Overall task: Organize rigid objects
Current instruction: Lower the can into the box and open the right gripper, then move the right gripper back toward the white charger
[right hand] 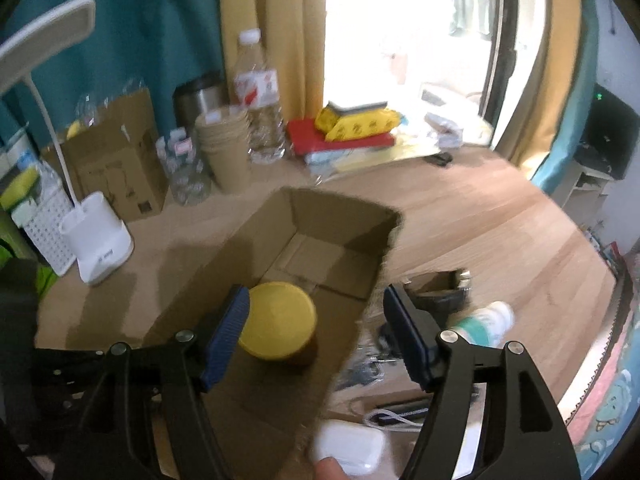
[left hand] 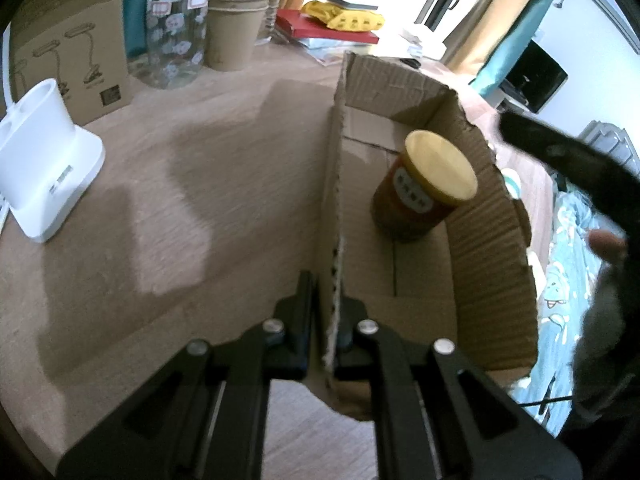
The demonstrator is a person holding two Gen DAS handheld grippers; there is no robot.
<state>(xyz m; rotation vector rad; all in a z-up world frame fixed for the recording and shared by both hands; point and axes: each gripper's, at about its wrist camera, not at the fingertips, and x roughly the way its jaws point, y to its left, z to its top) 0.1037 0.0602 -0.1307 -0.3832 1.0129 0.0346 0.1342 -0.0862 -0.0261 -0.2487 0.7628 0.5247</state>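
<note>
An open cardboard box (left hand: 492, 248) lies on the wooden table. Inside it stands a brown jar with a yellow lid (left hand: 424, 192), upright near the right wall. My left gripper (left hand: 330, 308) is shut on the box's left wall, whose torn edge runs up between the two fingers. In the right wrist view, my right gripper (right hand: 316, 324) hangs open above the box (right hand: 332, 216). Its blue pads (right hand: 226, 332) stand apart from the jar (right hand: 276, 320), which sits below them, nearer the left pad. Nothing is held in it.
Right of the box lie a white case (right hand: 348, 446), a green-and-white bottle (right hand: 484, 326), a dark strap-like item (right hand: 440, 292) and a cable (right hand: 384, 416). A white lamp base (right hand: 100, 240), paper cups (right hand: 224, 148), a brown carton (right hand: 120, 168) and a water bottle (right hand: 260, 92) stand behind.
</note>
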